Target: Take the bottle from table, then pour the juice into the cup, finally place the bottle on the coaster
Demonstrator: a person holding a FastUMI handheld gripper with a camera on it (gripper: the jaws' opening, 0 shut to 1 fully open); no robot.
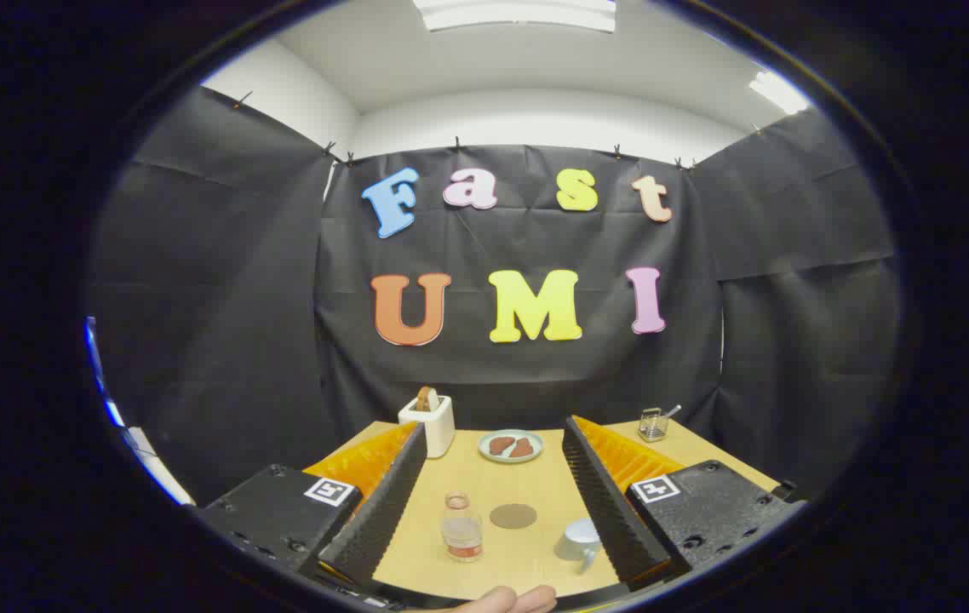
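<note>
Gripper (493,502) spread wide above worktop (536,477), holding nothing.
Bottle (461,528) upright between fingers, toward 11 o'clock; coaster (513,515) just beside it at 12; cup (580,541) against the right finger at 2. Beyond: plate (510,445), toaster (428,421), wire basket (653,423).

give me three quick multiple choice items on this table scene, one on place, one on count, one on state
1. Where does the bottle stand?
A. between the open tongs, beside the coaster
B. on the plate
C. inside the toaster

2. How many brown pieces lie on the plate?
A. none
B. two
C. five

3. What state is the bottle in?
A. lying on its side
B. upright on the table
C. held tilted over the cup

Key: 1 A, it stands left of the round coaster, between the fingers. 2 B, two pieces show. 3 B, it stands upright, ungripped.
</note>
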